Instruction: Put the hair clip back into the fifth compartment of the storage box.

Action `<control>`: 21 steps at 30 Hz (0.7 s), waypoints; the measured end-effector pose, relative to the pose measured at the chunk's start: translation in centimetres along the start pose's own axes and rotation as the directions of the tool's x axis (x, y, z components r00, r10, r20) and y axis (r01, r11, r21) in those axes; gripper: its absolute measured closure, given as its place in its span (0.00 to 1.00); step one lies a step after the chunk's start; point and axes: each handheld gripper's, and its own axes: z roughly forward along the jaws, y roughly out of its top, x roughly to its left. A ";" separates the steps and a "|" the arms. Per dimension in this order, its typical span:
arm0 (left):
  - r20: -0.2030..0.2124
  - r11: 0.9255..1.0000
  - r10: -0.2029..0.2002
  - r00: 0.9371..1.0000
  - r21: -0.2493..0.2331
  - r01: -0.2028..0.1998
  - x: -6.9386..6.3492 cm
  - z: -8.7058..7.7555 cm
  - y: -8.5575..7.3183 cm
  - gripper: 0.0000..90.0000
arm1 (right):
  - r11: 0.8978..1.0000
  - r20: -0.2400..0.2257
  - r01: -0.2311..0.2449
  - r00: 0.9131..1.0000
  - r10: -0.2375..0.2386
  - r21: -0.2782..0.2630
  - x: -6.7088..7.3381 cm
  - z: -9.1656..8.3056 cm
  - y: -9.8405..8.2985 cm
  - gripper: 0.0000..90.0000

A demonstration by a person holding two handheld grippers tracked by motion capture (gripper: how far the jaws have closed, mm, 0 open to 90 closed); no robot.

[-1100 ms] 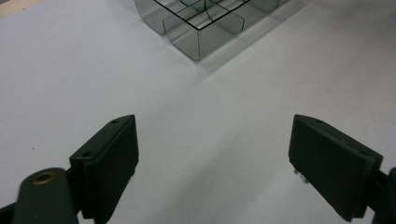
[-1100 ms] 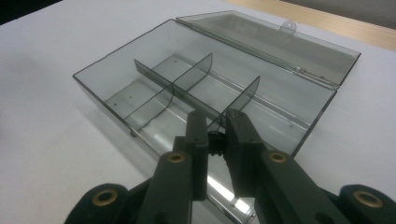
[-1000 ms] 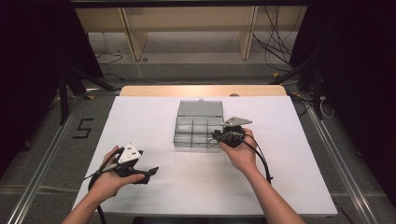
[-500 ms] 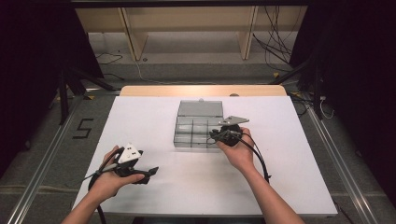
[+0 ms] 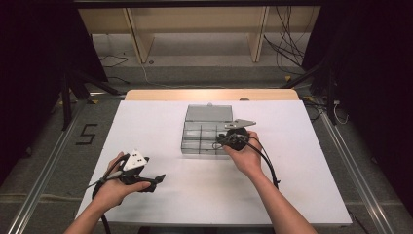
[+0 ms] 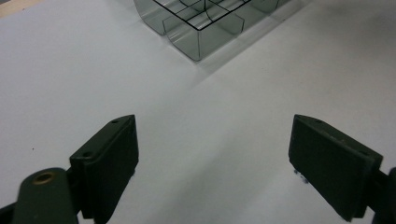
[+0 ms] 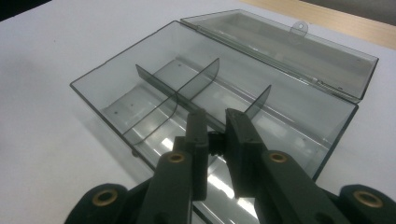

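left gripper [image 5: 157, 179]: jaws apart | right gripper [image 7: 215, 134]: clamped on small dark part (over box [image 7: 116, 98])

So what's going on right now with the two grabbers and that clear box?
Left gripper open, idle on bare table. Right gripper shut on small dark object, over open compartment box. Nothing in the way.

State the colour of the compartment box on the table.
The compartment box is see-through smoky grey plastic, lid open, with dividers of the same tint. Clearest in the right gripper view.
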 end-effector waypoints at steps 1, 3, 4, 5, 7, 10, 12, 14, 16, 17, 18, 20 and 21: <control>0.000 1.000 0.000 1.000 0.000 0.000 0.0 0.0 0.0 0.17 | 1.000 -0.003 0.001 1.000 -0.001 0.000 0.0 0.1 0.0 0.89; -0.001 1.000 0.001 1.000 0.000 -0.001 0.0 0.0 0.0 0.17 | 1.000 -0.004 0.001 1.000 -0.001 0.001 0.1 0.2 0.1 0.89; 0.001 1.000 0.001 1.000 0.000 -0.001 0.0 0.0 0.0 0.17 | 1.000 -0.004 0.001 1.000 -0.001 0.003 0.1 0.3 0.2 0.89; 0.001 1.000 0.000 1.000 0.000 0.000 0.0 0.0 0.0 0.17 | 1.000 -0.006 0.004 1.000 -0.004 0.003 0.1 0.3 0.2 0.89; 0.000 1.000 0.001 1.000 0.001 -0.001 0.0 0.0 0.0 0.17 | 1.000 -0.009 0.004 1.000 -0.004 0.006 0.2 0.4 0.3 0.89; 0.001 1.000 0.001 1.000 0.000 -0.001 0.0 0.0 0.0 0.17 | 1.000 -0.008 0.002 1.000 -0.002 0.009 0.2 0.6 0.2 0.89; 0.001 1.000 0.001 1.000 0.000 -0.001 0.0 0.0 0.0 0.17 | 1.000 -0.009 0.001 1.000 -0.001 0.014 0.2 0.8 0.2 0.89; 0.001 1.000 0.000 1.000 0.001 0.000 0.0 0.0 0.0 0.17 | 1.000 -0.010 -0.001 1.000 0.001 0.014 0.2 0.9 0.2 0.89; 0.001 1.000 0.001 1.000 0.001 -0.001 0.0 0.0 0.0 0.17 | 1.000 -0.011 -0.001 1.000 0.001 0.016 0.2 0.9 0.2 0.89; 0.001 1.000 0.001 1.000 0.001 -0.001 0.0 0.0 0.0 0.17 | 1.000 -0.010 -0.002 1.000 0.002 0.020 0.2 1.0 0.3 0.89; 0.001 1.000 0.002 1.000 0.001 -0.002 0.0 0.0 0.0 0.17 | 1.000 -0.009 0.000 1.000 0.000 0.021 0.2 1.0 0.3 0.89; 0.002 1.000 0.003 1.000 0.001 -0.003 0.0 0.0 0.0 0.17 | 1.000 -0.011 0.002 1.000 -0.001 0.022 0.2 1.1 0.4 0.89; 0.002 1.000 0.003 1.000 0.001 -0.003 0.0 0.0 0.0 0.17 | 1.000 -0.011 0.000 1.000 0.000 0.025 0.3 1.2 0.5 0.89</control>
